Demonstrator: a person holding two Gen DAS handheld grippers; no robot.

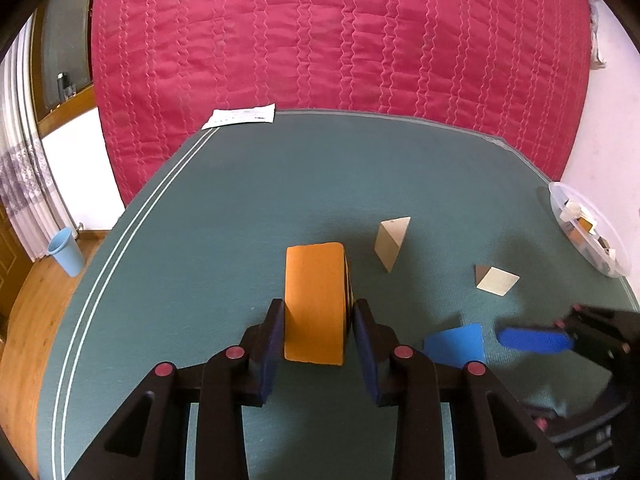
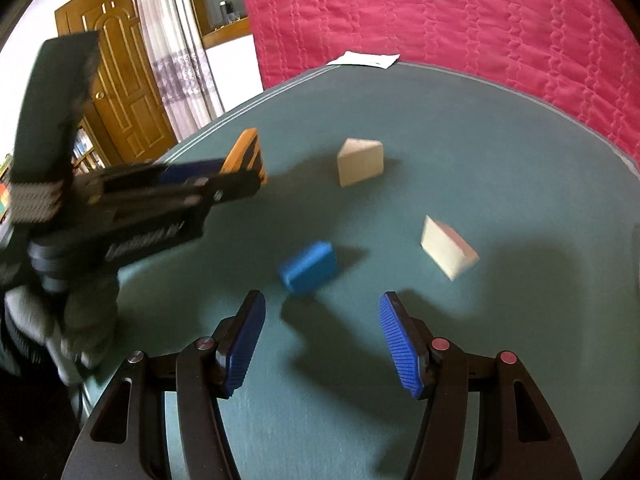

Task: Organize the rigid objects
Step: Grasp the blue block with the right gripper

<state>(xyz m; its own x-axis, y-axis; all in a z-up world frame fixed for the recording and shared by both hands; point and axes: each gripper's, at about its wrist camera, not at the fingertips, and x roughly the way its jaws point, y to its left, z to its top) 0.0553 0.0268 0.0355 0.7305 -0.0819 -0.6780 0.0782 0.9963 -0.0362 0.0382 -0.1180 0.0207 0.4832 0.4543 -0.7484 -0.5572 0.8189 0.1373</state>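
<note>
Briefly, scene: a green mat lay over a red quilt; four loose blocks sat on the mat.
Left gripper: clenched on the orange block; both blue pads pressed its sides; in the right wrist view it reached in from nine o'clock, blurred, with the orange block at its tip.
Right gripper: released, fingers spread wide, nothing between them; it hung above bare mat; in the left wrist view it entered at four o'clock, blurred.
Blue block: on the mat at twelve o'clock from the right gripper, just beyond its fingertips, apart from them; in the left wrist view it lay at three o'clock from the left gripper.
Near cream wedge: on the mat at one o'clock from the right gripper; seen too from the left wrist.
Far cream wedge: at twelve o'clock beyond the blue block, well apart from it; seen from the left wrist at one o'clock from the orange block.
Clear tub: at the mat's edge, three o'clock in the left wrist view; it held several pieces, too small to identify.
Paper slip: at the mat's far edge, eleven o'clock.
Blue cup: on the wooden floor, nine o'clock, off the mat.
</note>
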